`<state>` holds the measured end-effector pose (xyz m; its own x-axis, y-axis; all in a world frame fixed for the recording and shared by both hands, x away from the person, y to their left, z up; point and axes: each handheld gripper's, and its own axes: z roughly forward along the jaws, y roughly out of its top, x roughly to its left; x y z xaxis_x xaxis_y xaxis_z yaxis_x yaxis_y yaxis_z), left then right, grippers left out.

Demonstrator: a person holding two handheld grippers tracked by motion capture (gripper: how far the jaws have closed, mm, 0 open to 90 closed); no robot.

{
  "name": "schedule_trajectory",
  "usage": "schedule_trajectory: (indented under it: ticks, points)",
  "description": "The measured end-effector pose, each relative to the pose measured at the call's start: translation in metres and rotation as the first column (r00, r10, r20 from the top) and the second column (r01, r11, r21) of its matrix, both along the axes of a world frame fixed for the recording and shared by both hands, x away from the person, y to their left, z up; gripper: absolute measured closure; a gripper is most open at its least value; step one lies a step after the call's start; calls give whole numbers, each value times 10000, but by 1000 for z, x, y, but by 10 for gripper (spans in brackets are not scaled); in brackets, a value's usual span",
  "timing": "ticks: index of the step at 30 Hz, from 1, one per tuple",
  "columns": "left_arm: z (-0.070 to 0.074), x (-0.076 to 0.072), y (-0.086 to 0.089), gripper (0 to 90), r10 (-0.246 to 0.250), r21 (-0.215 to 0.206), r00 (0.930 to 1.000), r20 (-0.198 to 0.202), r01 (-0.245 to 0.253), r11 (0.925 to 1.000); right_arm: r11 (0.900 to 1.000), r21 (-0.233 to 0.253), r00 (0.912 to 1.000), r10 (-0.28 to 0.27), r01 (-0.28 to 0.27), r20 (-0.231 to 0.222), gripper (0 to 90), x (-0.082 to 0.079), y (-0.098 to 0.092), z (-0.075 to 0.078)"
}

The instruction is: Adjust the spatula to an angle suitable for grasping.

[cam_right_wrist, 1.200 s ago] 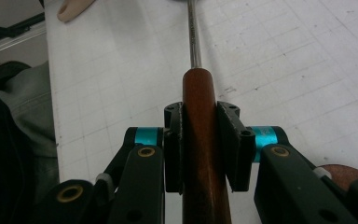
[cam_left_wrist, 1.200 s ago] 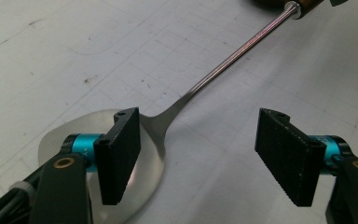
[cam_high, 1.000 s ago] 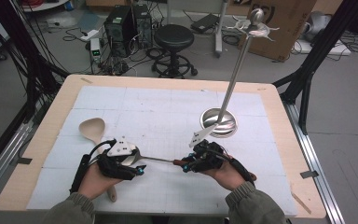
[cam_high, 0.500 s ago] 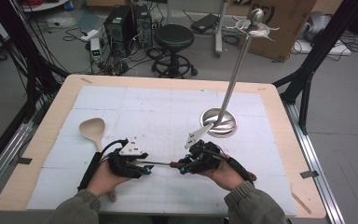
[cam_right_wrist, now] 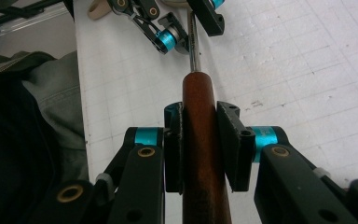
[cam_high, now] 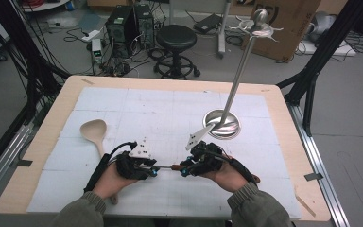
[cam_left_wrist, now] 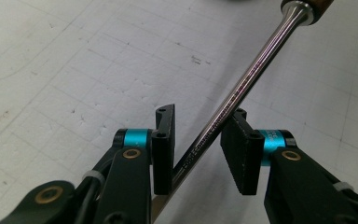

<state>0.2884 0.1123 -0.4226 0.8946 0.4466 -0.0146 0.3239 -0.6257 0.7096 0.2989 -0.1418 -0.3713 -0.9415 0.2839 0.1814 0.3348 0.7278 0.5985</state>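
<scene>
The right gripper (cam_right_wrist: 200, 147) has its fingers clamped on the brown wooden handle (cam_right_wrist: 204, 158) of a long tool, a smooth round grip with a polished steel shaft (cam_left_wrist: 235, 98) running out of a metal collar. That shaft passes between the fingers of the left gripper (cam_left_wrist: 200, 149), which stand narrowly apart around it; one pad seems to touch it, though a full grip cannot be told. In the high view the tool (cam_high: 166, 167) is held level just above the near middle of the counter (cam_high: 42, 137), bridging the two grippers. A pale wooden spoon (cam_high: 93, 131) lies to the left, its bowl empty. A shiny round metal base (cam_high: 229, 127) carries a tall slanted rod. White gridded sheeting, scuffed and speckled, covers the wood-edged counter. Beyond it stand a black stool (cam_high: 176, 35), computer towers, cables and a cardboard box.
</scene>
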Motion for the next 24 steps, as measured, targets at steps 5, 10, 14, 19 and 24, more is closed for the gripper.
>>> schedule_trajectory:
  ticks: [5,10,14,19,24]
  points:
    - [1,-1,-2,674,-90,-6,9999,97,91,10000,10000,-7,10000,-29,29,-77,728,1,-1,0]
    - [3,-1,-3,696,-388,-60,9992,-25,387,9992,9994,334,9988,-56,73,-487,726,5,-9,3]
    - [5,-3,-7,713,-520,-35,9986,88,520,9986,9989,454,9985,-60,85,-546,718,6,-14,5]
    - [7,-3,-6,731,-574,-115,9982,156,575,9983,9964,812,9984,-212,254,-518,701,8,-23,9]
    - [9,-3,-4,745,-479,-101,9984,288,482,9988,9937,962,9976,-542,581,-427,635,9,-29,12]
